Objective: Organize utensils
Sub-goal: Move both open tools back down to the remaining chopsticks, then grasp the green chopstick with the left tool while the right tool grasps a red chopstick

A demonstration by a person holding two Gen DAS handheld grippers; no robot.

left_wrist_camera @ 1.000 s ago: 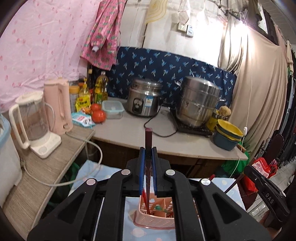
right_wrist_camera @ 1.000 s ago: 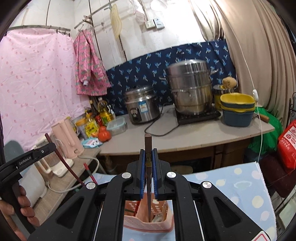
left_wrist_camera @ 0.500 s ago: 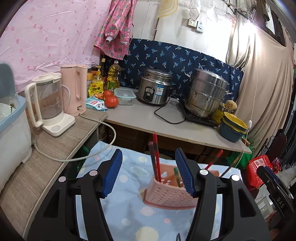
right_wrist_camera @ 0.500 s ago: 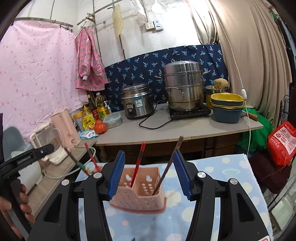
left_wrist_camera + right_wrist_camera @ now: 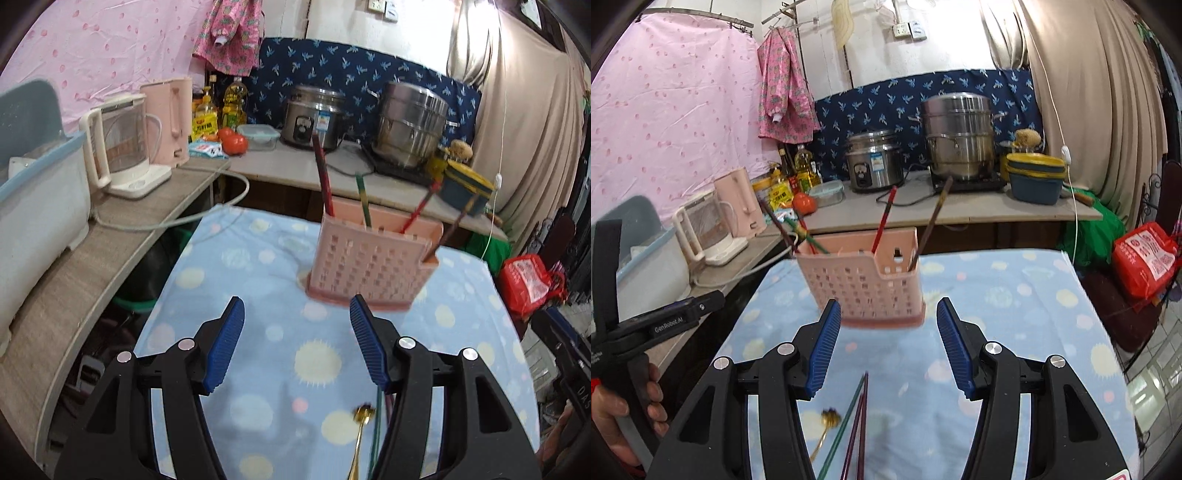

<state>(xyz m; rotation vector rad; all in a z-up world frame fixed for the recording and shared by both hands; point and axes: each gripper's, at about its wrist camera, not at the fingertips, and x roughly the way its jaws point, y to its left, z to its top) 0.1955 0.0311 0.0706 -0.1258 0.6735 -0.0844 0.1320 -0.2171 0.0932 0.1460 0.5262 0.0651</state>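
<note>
A pink perforated utensil basket (image 5: 369,266) stands on the blue dotted cloth (image 5: 236,280) with several chopsticks (image 5: 324,181) leaning in it; it also shows in the right wrist view (image 5: 864,284). My left gripper (image 5: 297,349) is open and empty, short of the basket. My right gripper (image 5: 884,347) is open and empty, just in front of the basket. A gold spoon (image 5: 360,439) and loose chopsticks (image 5: 855,424) lie on the cloth close below the grippers; the spoon also shows in the right wrist view (image 5: 827,428).
A wooden shelf (image 5: 85,258) at the left carries a glass kettle (image 5: 118,144) and a pink kettle (image 5: 168,122). The counter behind holds a rice cooker (image 5: 314,114), a steel steamer pot (image 5: 410,122), stacked bowls (image 5: 1036,177) and tomatoes (image 5: 232,142). A red bag (image 5: 1145,258) lies at the right.
Both grippers opened and let their chopsticks drop into the basket, then drew back and lowered. The basket now stands farther ahead, and the spoon and loose chopsticks have come into view.
</note>
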